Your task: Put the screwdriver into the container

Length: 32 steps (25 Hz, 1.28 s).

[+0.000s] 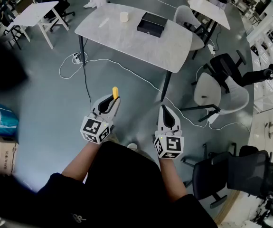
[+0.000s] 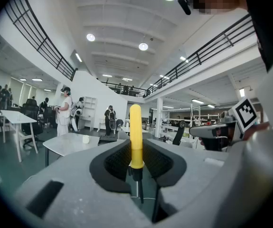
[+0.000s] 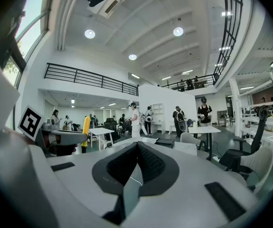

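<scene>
Between the jaws of the left gripper (image 1: pixel 111 101): screwdriver (image 1: pixel 115 92), yellow handle up, dark collar and thin metal shaft down, pinched near the handle's lower end by both pads. Jaws partly closed, only as far as the handle allows. Carried upright, most likely for transport, with most of the handle clear above the jaw tips and the shaft safely down between the jaws. Just beside it, not touching: right gripper (image 1: pixel 164 109), jaws brought together at the tips, nothing between them. Judged idle, kept forward as a spare for steadying. Ahead, well apart from both grippers, across open floor (image 1: pixel 55 99): grey table (image 1: pixel 127 39) bearing a black container (image 1: pixel 152 24), low and rectangular, and a white cup (image 1: pixel 124 16) near it, not touching. Container seemingly set toward the table's middle, within reach from the near edge. Task judged at the carrying stage; approach to the table and lowering into the container not yet done. Writing: black-and-white square markers (image 1: pixel 94 127) on each gripper's cube, patterns only, no letters. Small pale mark on the person's dark top (image 1: pixel 77 218), too small to read. No brand legible on screwdriver, container or cup.
</scene>
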Each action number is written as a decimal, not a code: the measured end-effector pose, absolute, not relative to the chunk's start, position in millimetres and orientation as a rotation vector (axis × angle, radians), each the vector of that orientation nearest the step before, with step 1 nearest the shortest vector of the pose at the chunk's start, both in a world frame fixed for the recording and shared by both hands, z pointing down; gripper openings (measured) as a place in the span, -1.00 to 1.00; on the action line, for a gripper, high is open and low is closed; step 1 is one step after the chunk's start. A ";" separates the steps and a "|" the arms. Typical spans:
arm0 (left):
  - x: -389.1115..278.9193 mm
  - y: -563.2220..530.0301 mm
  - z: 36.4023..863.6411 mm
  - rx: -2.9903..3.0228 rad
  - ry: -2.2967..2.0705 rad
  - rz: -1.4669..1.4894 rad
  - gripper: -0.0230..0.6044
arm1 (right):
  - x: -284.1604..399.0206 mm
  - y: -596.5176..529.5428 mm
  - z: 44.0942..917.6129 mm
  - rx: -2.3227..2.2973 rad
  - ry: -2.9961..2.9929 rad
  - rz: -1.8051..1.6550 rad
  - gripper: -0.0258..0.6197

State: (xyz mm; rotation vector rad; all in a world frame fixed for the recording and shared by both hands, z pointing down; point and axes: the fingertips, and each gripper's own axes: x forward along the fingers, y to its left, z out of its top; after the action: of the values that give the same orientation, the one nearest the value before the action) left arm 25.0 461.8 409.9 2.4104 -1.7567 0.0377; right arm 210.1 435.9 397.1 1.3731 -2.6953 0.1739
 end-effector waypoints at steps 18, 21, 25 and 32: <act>-9.5 351.5 434.9 2.392 -1.721 0.009 -0.66 | 179.7 340.3 435.9 1.421 -2.658 0.383 -0.88; -27.5 311.2 440.4 2.385 -1.704 -0.008 -0.66 | 162.9 300.8 440.1 1.434 -2.633 0.372 -0.88; -58.8 261.2 453.4 2.383 -1.661 0.014 -0.66 | 123.8 248.4 440.7 1.405 -2.613 0.366 -0.88; -113.3 171.1 462.4 2.438 -1.509 0.021 -0.66 | 49.2 151.1 429.8 1.458 -2.546 0.340 -0.88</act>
State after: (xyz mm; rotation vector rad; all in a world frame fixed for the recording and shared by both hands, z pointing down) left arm -113.3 171.1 462.4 2.4380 -1.5088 0.0206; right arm 49.2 151.1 429.8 1.4575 -2.5461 0.3405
